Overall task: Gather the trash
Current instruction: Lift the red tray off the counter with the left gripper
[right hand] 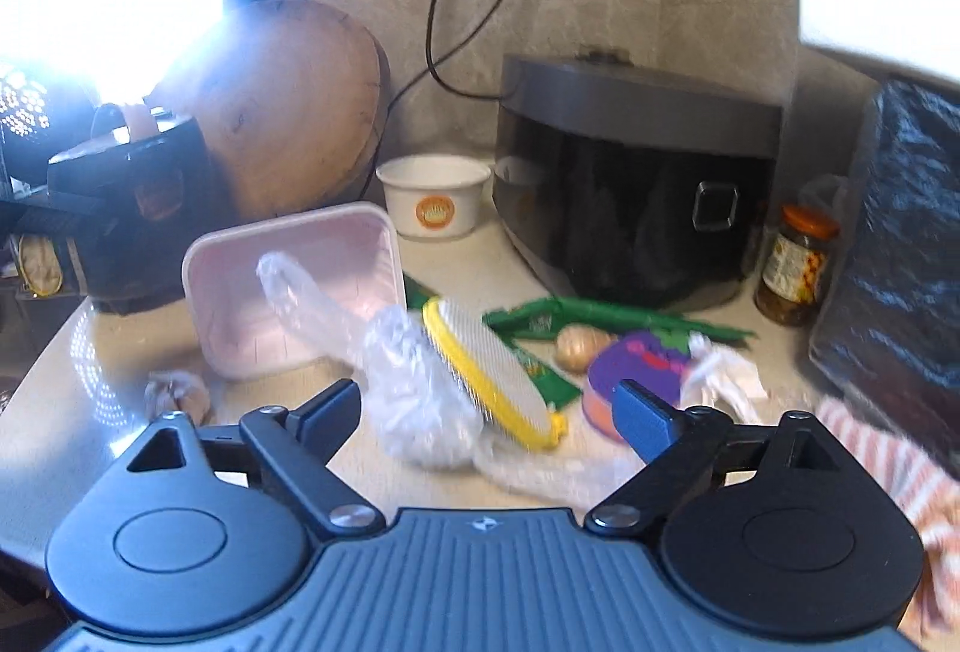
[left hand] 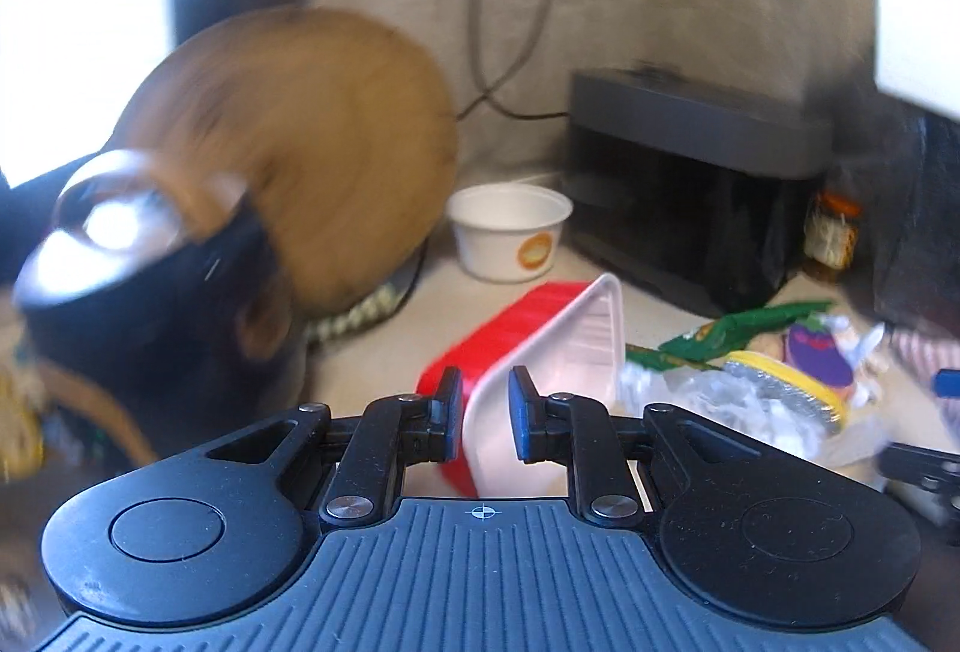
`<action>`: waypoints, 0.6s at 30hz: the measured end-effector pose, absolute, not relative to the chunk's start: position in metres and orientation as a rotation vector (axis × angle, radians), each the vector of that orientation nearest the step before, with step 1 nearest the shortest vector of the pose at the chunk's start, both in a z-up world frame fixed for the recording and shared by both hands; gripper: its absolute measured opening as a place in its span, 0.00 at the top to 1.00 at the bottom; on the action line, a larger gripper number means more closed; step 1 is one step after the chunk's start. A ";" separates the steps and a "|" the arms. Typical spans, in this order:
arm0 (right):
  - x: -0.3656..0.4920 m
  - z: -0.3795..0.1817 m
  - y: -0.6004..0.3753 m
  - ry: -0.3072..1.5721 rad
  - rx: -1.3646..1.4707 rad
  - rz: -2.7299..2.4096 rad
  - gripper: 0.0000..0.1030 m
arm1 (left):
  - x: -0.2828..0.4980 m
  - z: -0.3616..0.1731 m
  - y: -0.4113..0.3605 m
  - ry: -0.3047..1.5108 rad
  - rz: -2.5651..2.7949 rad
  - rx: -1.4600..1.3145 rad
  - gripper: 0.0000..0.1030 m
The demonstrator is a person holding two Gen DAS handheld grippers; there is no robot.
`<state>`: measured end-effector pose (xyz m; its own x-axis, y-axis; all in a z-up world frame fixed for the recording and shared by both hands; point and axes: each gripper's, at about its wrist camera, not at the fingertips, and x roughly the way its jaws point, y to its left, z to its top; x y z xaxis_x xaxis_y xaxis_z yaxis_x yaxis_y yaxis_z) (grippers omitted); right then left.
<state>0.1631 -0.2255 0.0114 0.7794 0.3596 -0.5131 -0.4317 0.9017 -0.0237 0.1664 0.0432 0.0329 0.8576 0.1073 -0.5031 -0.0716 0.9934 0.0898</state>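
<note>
Holds nothing in the right gripper (right hand: 485,394): jaws spread wide, hanging just over the crumpled clear plastic bag (right hand: 414,388), with a yellow-rimmed brush (right hand: 489,370) leaning on that bag. Looks like the step in hand: picking the bag off the pale counter (right hand: 66,370). Best to come down on the bag's bulky left side, away from the brush (likely no trash at all), and to close only once both pads straddle plenty of film, since thin plastic slips out of a shallow pinch. Lift slowly, so that the brush slides off rather than tagging along. Over on the left gripper (left hand: 485,376), narrow jaws set either side of the edge of a foam tray (left hand: 576,346), red outside and pale inside, tipped up on its side beside the bag; cannot tell whether the pads actually bite. Worth making sure of that grip before carrying it anywhere. Next in line, probably the green wrappers (right hand: 600,316) lying flat just beyond the brush. Farther back, a paper bowl (right hand: 432,196) between a round wooden board (right hand: 288,100) and a rice cooker (right hand: 630,184) against the wall.
</note>
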 end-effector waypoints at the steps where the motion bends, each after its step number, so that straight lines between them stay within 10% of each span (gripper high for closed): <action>1: 0.163 0.011 -0.226 0.535 -0.151 0.428 0.10 | 0.176 0.030 0.040 0.550 0.075 0.122 0.78; 18: 0.159 -0.017 -0.197 0.804 0.115 0.460 0.02 | 0.258 -0.028 0.095 0.698 0.164 0.053 0.74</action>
<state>0.1592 -0.1970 -0.0170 0.6010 0.4392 -0.6678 -0.3531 0.8954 0.2711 0.2576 0.0945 -0.0285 0.7540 0.1681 -0.6350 -0.1327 0.9858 0.1033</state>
